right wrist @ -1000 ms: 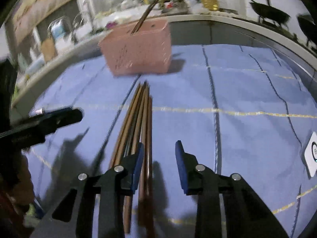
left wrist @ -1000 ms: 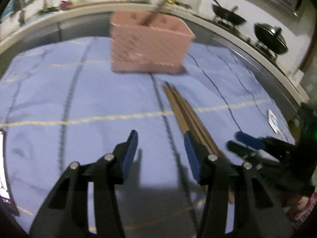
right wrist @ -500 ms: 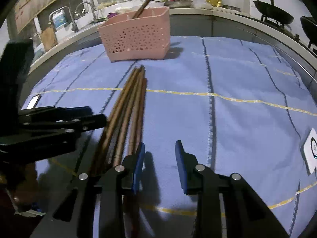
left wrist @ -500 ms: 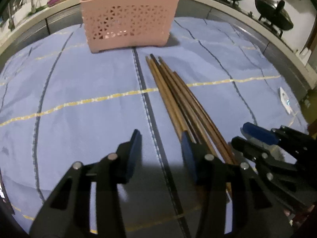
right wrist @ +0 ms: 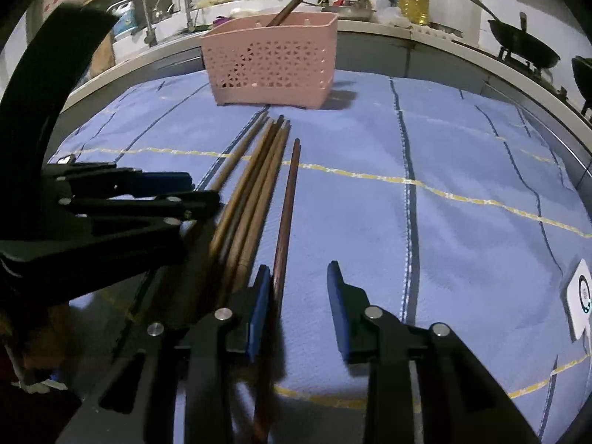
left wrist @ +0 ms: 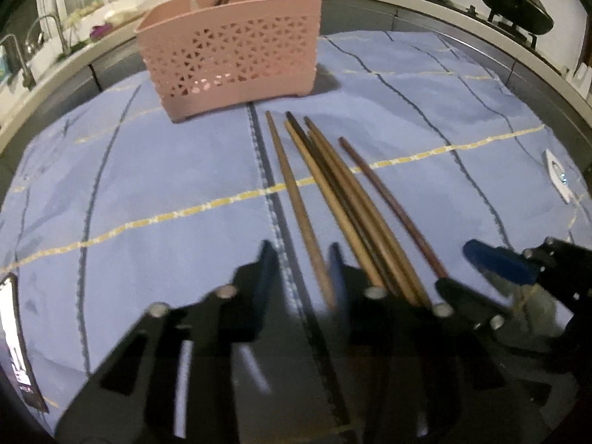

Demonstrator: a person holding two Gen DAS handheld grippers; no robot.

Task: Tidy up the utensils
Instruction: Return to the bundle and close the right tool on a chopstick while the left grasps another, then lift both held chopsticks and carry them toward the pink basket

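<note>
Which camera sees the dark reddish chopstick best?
The right wrist view: the reddish chopstick lies alone and clear, running to the right gripper. The left wrist view shows it off to the side, its near end hidden behind that gripper.

Blue checked cloth [left wrist: 148,170], two black woks [left wrist: 514,3] on stove, oil bottle [right wrist: 412,2], sink taps [right wrist: 174,3].

Table [left wrist: 425,18] with grey front and pale rim, covered by a blue cloth [left wrist: 148,170] with dark stripes and yellow crossing lines. On the cloth — a pink perforated basket [left wrist: 229,55] at the far side, upright. Near it, wooden chopsticks [left wrist: 333,192] lie roughly parallel, one reddish chopstick [right wrist: 286,214] slightly apart. A white tag [right wrist: 581,296] lies at the right edge.
</note>
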